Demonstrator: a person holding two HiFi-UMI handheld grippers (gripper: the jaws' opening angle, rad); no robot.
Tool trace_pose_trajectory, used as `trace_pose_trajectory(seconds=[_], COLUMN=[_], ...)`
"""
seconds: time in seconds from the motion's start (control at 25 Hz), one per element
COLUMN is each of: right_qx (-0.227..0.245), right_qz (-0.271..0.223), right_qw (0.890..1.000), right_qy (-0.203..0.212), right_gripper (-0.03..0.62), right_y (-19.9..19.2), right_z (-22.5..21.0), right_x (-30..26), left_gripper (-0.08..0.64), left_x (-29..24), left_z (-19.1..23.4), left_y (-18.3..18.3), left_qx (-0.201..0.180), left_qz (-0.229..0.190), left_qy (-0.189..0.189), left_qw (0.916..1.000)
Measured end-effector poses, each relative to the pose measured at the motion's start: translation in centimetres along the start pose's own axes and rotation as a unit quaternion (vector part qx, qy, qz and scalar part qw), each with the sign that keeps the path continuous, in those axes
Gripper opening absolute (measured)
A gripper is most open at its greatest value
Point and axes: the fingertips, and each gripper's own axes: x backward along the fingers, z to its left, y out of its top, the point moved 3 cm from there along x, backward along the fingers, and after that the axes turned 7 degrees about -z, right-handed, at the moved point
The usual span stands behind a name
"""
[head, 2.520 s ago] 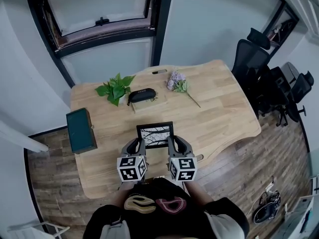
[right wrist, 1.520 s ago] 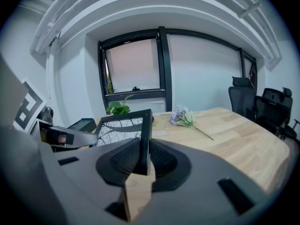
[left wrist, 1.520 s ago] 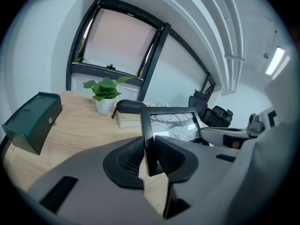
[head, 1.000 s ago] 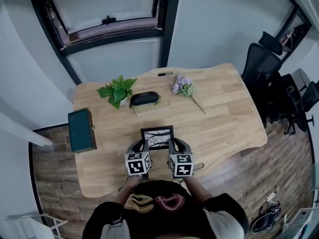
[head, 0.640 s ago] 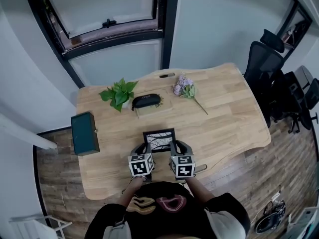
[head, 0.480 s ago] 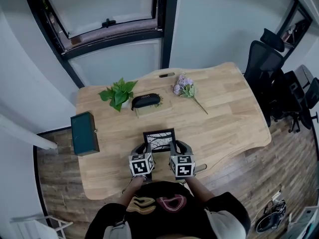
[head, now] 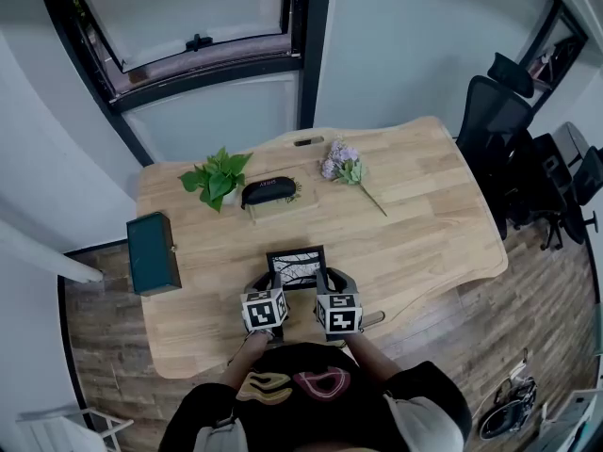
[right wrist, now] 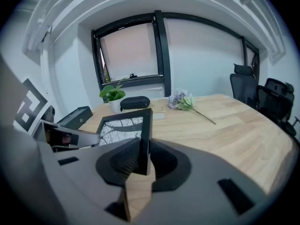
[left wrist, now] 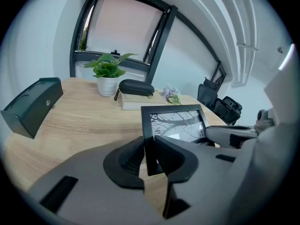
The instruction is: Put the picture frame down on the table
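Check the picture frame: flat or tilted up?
Tilted up: the left gripper and right gripper clamp the picture frame's side edges, its face angled above the table.

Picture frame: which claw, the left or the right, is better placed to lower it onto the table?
Neither alone. The left claw is clamped on the left edge of the picture frame and the right claw on its right edge, so both should lower it together onto the table.

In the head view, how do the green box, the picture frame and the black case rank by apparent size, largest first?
1. green box
2. picture frame, although its near edge is partly covered
3. black case, clearly the smallest
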Motion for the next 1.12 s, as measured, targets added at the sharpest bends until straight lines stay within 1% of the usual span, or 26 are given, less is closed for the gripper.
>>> trace_pose_trajectory(seconds=[0.56, 0.8, 1.12], right_qx=[0.010, 0.024, 0.030], right_qz=[0.015, 0.019, 0.031], right_qw=[1.000, 1.000, 0.999], right_qy=[-0.003, -0.003, -0.006], right_gripper=[0.077, 0.077, 0.077], right_y=[-1.0, -1.5, -2.2], right_z=[-0.6, -0.4, -0.6], right_x=[-1.1, -1.5, -2.0], left_gripper=[0.080, 0.081, 0.081], left_x=[-1.3, -1.8, -2.5], left_z=[0.0, 0.3, 0.5], left_y=[-0.9, -1.6, -2.4], left_qx=[-0.008, -0.007, -0.001], left_qz=[0.018, 0.032, 0.047], left_qy=[0.003, 0.010, 0.013], left_qw=[0.9998, 0.9994, 0.9988])
